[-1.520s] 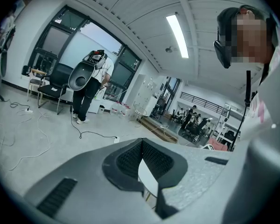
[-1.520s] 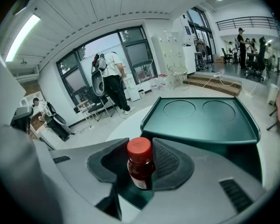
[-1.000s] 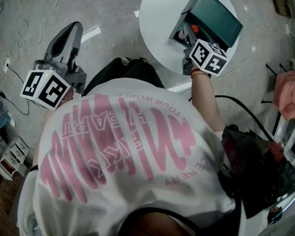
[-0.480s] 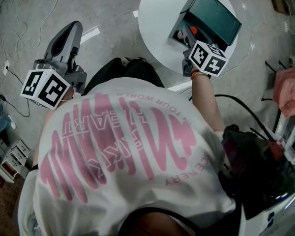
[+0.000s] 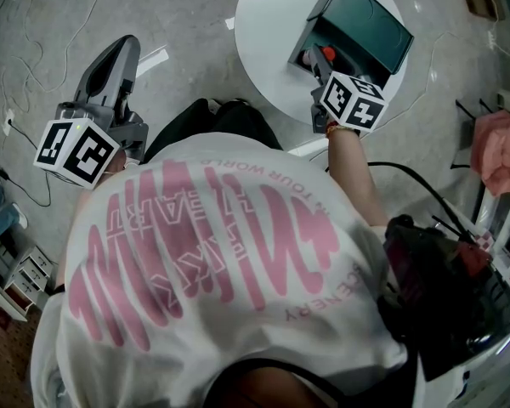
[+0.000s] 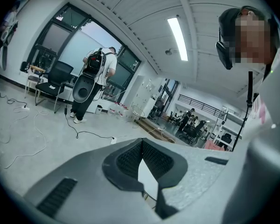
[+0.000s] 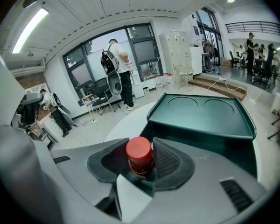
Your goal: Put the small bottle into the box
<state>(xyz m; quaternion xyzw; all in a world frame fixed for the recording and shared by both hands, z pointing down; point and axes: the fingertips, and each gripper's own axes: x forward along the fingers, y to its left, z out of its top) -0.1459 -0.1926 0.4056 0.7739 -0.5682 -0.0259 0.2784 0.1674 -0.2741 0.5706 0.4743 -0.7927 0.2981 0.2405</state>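
A dark green box [image 5: 367,25] lies on a round white table [image 5: 268,32], its open side facing me. My right gripper [image 5: 316,59] is at that opening, shut on the small bottle, whose red cap [image 5: 326,54] sticks up between the jaws. In the right gripper view the red cap [image 7: 139,149] sits between the right gripper's [image 7: 140,157] black pads [image 7: 167,160], with the box [image 7: 200,115] just beyond it. The bottle's body is hidden by the jaws. My left gripper [image 5: 125,48] hangs out over the floor at the left, far from the table. In its own view the left gripper [image 6: 141,147] is shut and holds nothing.
Cables [image 5: 36,25] trail over the grey floor at the left. A pink cloth [image 5: 501,155] and a black bag [image 5: 442,287] are at the right. A person with a backpack [image 7: 117,64] stands by the windows beyond the table.
The right gripper with the bottle has edged slightly left at the box's opening. The left gripper has stayed where it was.
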